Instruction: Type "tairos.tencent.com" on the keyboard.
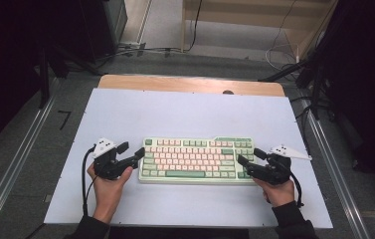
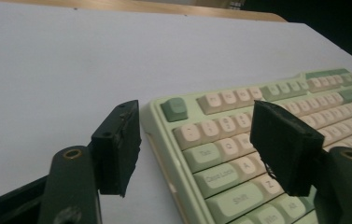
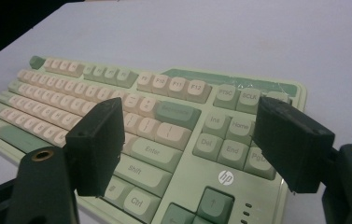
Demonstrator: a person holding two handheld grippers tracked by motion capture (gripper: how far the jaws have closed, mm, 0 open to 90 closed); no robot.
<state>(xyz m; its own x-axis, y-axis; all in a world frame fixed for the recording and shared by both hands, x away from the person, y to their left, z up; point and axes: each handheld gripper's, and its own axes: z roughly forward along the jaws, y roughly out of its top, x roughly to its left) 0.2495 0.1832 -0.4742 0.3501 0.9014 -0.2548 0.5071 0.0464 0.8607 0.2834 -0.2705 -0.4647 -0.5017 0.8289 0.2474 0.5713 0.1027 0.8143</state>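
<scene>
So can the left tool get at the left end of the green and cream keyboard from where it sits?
Probably yes: the left tool is open, right beside the green and cream keyboard, nothing between.

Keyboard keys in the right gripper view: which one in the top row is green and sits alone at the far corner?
The lone green corner key, the only green one standing apart at the row's far left end.

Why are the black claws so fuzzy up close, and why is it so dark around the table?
In the left gripper view the claw fingers blur, too near the lens; the keyboard softens farther off. In the high view, light falls on the table; the surroundings stay dark.
</scene>
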